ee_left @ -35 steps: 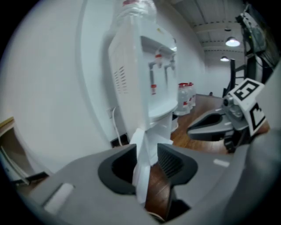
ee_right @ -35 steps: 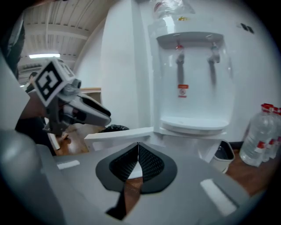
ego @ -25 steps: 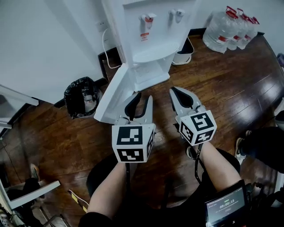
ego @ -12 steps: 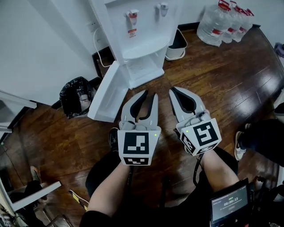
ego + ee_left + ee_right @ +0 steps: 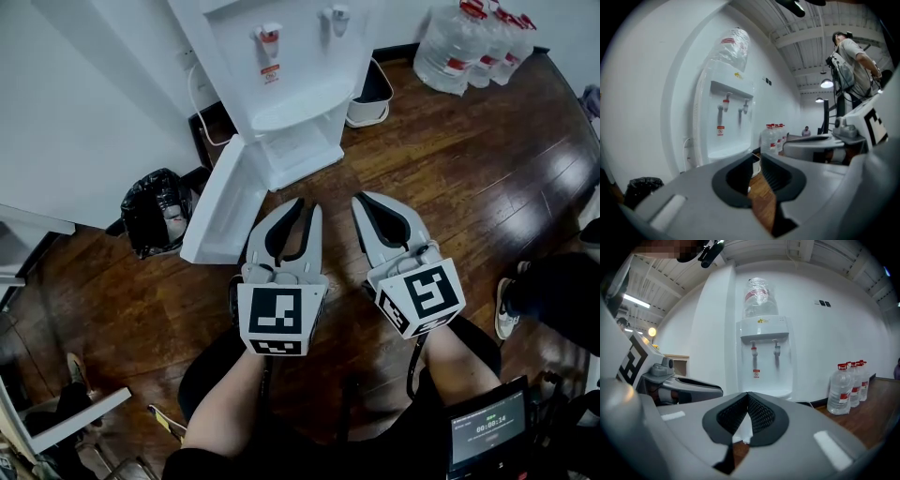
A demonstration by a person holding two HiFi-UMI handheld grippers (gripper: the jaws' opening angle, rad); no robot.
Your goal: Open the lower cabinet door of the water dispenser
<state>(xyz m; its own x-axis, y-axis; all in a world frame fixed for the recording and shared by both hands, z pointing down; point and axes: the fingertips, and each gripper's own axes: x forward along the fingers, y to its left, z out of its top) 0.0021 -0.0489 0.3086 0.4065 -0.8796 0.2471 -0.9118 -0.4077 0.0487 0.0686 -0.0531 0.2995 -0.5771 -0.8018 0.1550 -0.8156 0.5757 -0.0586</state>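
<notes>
The dark ribbed fingers [image 5: 736, 178] of the left gripper [image 5: 309, 206] have just been closing. Now they sit pressed together with nothing between them. The fingers of the right gripper [image 5: 366, 199] are clenched tight too, and they are empty as well. Both grippers hang side by side over the dark brown wooden floor [image 5: 450, 178], near the tall white water dispenser [image 5: 281, 75] but not touching it. That makes sense, because the white lower cabinet door [image 5: 220, 202] is already swung wide open, out to the left of the dispenser in the head view. There seems to be nothing left to pull, so the job looks done. The open cabinet space [image 5: 302, 150] at the bottom of the dispenser is white inside, and nothing can be seen in it from here. On top of the dispenser sits a big clear water bottle wrapped in thin plastic [image 5: 759, 296]. Left of the door, by the wall, stands a small bin lined with a shiny black bag [image 5: 141, 202]. Something pale may lie in it, but it is hard to tell. Just beside the dispenser on the other side is a white bin with a dark inside [image 5: 370, 116], and what it holds is hidden. Further off, a group of clear water bottles with red caps [image 5: 469, 52] stands on the floor.
</notes>
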